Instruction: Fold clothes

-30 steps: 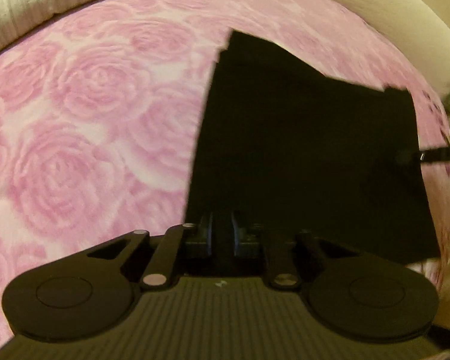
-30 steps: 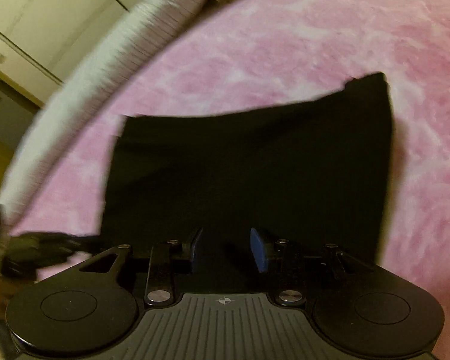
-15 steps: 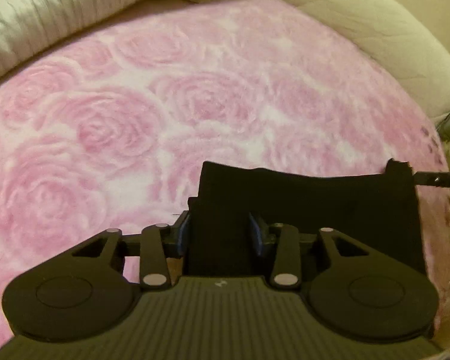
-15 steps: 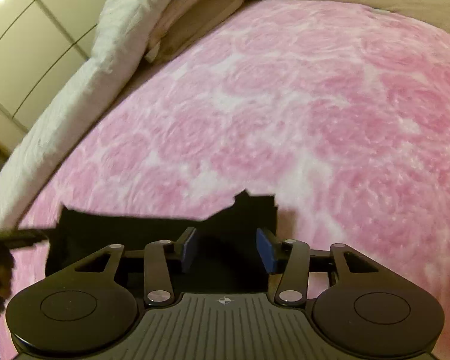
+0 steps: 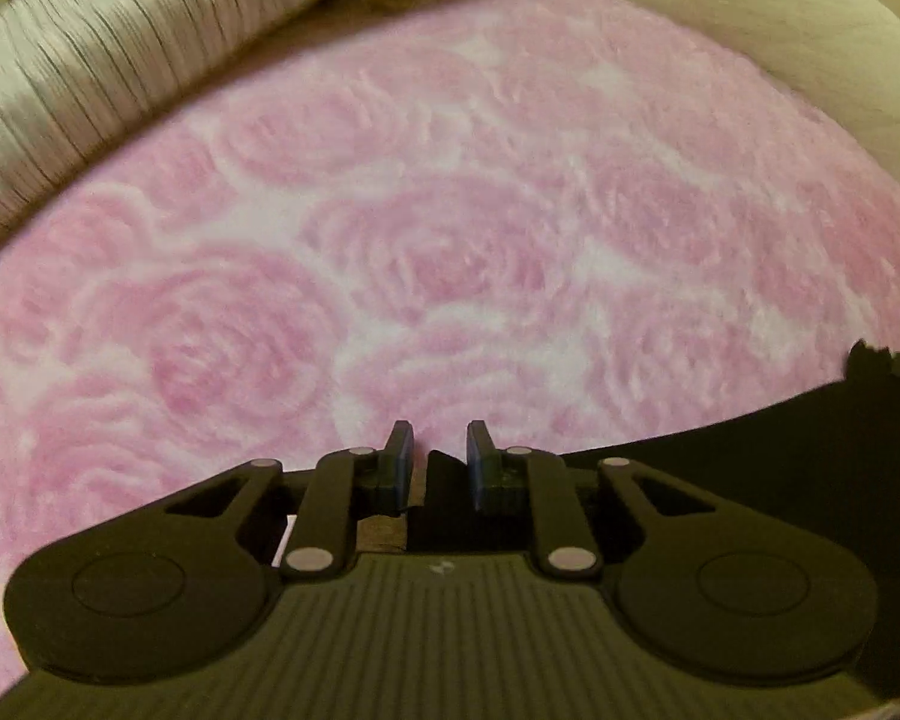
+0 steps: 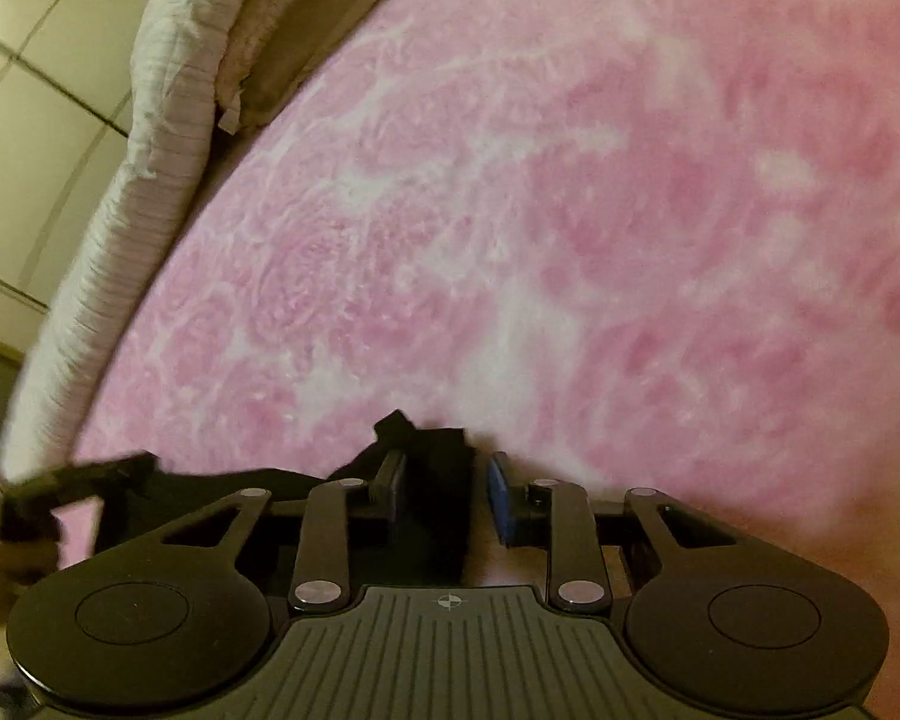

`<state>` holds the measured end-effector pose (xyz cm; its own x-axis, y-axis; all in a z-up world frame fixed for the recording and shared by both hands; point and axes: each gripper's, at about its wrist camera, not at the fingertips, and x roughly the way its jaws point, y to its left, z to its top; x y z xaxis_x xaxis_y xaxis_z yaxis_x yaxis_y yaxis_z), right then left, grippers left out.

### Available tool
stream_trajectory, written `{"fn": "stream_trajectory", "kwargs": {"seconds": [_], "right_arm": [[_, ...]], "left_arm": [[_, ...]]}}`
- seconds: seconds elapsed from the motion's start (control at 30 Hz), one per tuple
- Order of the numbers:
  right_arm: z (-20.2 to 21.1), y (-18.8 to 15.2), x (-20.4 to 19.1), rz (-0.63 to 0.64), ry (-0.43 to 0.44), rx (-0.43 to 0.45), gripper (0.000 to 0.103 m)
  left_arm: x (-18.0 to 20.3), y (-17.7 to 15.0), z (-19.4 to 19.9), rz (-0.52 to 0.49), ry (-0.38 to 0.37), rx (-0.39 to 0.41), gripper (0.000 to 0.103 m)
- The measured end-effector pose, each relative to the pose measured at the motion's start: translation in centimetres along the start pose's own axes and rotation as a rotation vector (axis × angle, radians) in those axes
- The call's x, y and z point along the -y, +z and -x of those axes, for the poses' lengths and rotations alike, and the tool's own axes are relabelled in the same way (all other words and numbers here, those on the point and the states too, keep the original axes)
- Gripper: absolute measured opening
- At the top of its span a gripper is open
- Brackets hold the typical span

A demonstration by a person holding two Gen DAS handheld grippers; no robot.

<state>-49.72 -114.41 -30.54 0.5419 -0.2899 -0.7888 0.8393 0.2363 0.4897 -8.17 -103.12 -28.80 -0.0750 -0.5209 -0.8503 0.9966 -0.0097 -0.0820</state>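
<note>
Left wrist view: we see the left gripper [image 5: 439,457] with fingers parted and a black garment [image 5: 720,468] corner low between them; grip uncertain. The cloth runs toward 3 o'clock over the pink rose blanket [image 5: 426,252].

Right wrist view: right gripper [image 6: 447,489] fingers parted around the garment [image 6: 429,480] edge; the cloth's long axis runs toward 9 o'clock.

The black garment [image 5: 720,480] lies low and spread along the near edge of the pink rose-patterned bed cover [image 5: 450,240], a plain dark cloth with no visible print. One corner of it sits between the left jaws, another bunched corner [image 6: 426,480] rises between the right jaws, and its top edge runs from one pair to the other.
</note>
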Motion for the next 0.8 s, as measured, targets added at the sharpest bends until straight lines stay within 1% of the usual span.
{"fn": "stream_trajectory", "kwargs": {"seconds": [0.1,0.17,0.2,0.23,0.3,0.37,0.4,0.47,0.5,0.57,0.63,0.67,0.7,0.77,0.8], "right_arm": [[3.0,-1.2,-1.6,0.041,-0.022,0.051,0.038],[4.5,-2.6,-3.1,0.081,0.006,0.053,0.039],[4.9,-3.5,-3.9,0.097,0.034,0.039,0.039],[5.1,-4.6,-4.8,0.111,0.071,0.014,0.039],[4.8,-6.9,-6.4,0.133,0.143,-0.060,0.040],[3.7,-9.4,-7.4,0.163,0.176,-0.138,0.041],[3.0,-10.5,-7.5,0.172,0.167,-0.170,0.042],[1.6,-12.5,-6.9,0.173,0.108,-0.218,0.042],[1.5,-13.2,-6.5,0.164,0.091,-0.224,0.042],[2.3,-13.7,-5.7,0.125,0.085,-0.193,0.042],[3.6,-14.1,-5.6,0.140,0.039,-0.169,0.043],[4.5,-14.4,-5.9,0.163,-0.002,-0.156,0.045],[5.4,-14.9,-6.3,0.188,-0.038,-0.140,0.049],[7.1,-16.2,-7.5,0.244,-0.085,-0.110,0.054],[7.7,-17.2,-8.5,0.289,-0.099,-0.107,0.058]], "left_arm": [[0.1,-0.8,4.2,-0.017,0.028,0.041,0.015],[0.9,-2.3,6.6,-0.067,0.033,0.035,0.015],[1.3,-3.1,7.8,-0.095,0.034,0.029,0.015],[1.4,-3.7,8.1,-0.113,0.036,0.022,0.015],[1.5,-4.8,7.6,-0.136,0.042,0.006,0.016],[1.5,-5.9,7.2,-0.159,0.048,-0.010,0.018],[1.6,-6.4,6.9,-0.170,0.051,-0.018,0.018],[1.6,-7.5,6.5,-0.193,0.057,-0.034,0.018],[1.7,-8.1,6.2,-0.204,0.060,-0.042,0.019],[1.7,-9.1,5.7,-0.227,0.066,-0.058,0.025],[1.8,-10.2,5.3,-0.250,0.072,-0.073,0.026],[1.7,-10.6,5.5,-0.259,0.081,-0.064,0.025],[1.6,-10.9,6.3,-0.265,0.099,-0.046,0.025],[1.5,-12.1,8.6,-0.280,0.111,-0.003,0.025],[1.5,-12.8,9.7,-0.289,0.114,0.019,0.025]]}}
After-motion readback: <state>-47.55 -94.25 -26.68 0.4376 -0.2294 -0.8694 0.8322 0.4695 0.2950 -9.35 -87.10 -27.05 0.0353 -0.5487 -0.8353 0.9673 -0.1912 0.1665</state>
